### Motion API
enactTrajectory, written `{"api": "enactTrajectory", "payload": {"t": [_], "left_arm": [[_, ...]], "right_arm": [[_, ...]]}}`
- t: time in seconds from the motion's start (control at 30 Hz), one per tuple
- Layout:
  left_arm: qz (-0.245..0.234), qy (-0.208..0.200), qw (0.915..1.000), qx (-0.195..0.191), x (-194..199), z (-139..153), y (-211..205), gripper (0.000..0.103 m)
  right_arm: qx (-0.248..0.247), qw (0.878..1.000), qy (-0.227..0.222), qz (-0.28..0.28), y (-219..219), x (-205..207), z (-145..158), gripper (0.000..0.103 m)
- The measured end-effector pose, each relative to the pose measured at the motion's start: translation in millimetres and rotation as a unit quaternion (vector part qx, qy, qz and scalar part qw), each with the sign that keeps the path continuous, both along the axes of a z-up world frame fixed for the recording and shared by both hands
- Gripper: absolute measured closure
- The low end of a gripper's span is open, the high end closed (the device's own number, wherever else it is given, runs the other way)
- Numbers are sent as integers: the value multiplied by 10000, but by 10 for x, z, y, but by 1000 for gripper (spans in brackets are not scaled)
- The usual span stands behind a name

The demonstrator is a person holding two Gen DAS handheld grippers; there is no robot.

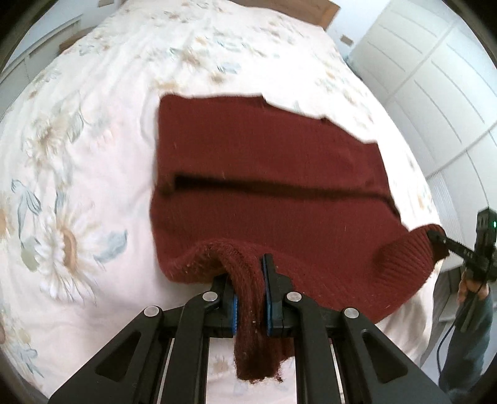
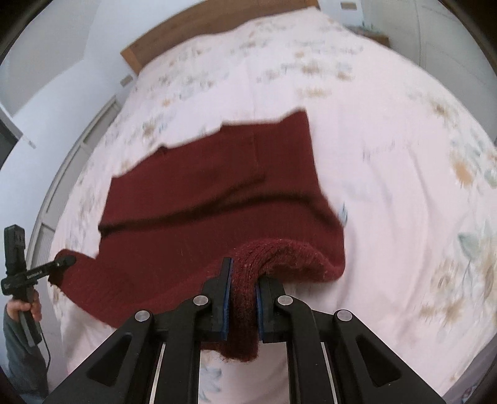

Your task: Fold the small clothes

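Observation:
A dark red knitted sweater (image 1: 264, 161) lies on the bed, partly folded, with a dark crease running across it. It also shows in the right wrist view (image 2: 217, 192). My left gripper (image 1: 250, 279) is shut on the sweater's near ribbed hem at its left corner. My right gripper (image 2: 243, 279) is shut on the hem at its right corner. Both hold the hem lifted a little above the bed. Each gripper shows in the other's view, the right gripper (image 1: 435, 237) at the far right edge and the left gripper (image 2: 66, 260) at the far left.
The bed (image 1: 93, 140) has a pale floral cover with a wooden headboard (image 2: 192, 28) at its far end. White wardrobe doors (image 1: 435, 77) stand to one side. The person's hand and sleeve (image 1: 469, 304) show at the bed's near edge.

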State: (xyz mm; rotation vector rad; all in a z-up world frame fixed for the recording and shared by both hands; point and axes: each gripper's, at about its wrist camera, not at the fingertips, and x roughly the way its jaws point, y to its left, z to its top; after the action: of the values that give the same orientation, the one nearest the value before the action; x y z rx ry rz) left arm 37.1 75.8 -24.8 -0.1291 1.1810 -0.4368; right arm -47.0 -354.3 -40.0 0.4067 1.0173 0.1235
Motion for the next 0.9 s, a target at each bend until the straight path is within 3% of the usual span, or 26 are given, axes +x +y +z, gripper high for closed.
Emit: {"api": "enactTrajectory", "payload": {"t": [0.27,0.5,0.7,0.9], "left_arm": [[300,-388,9987,-110,685,304,-91,93],[378,-542,9974,271,1370,356,-314,93],[431,-344,9939,959,1817,-121,-580,93],[522,-235,9870,1499,1953,-630,-741,92]], "right_arm": [[-51,9983,-535,-236,-89,637,363,91],[-353,9974,-547,-314,-103,1379,441,91],[-637,9974,-91,-330,-42,1886,123,91],[-794,9949,503,-375,36,2185,-417,91]]}}
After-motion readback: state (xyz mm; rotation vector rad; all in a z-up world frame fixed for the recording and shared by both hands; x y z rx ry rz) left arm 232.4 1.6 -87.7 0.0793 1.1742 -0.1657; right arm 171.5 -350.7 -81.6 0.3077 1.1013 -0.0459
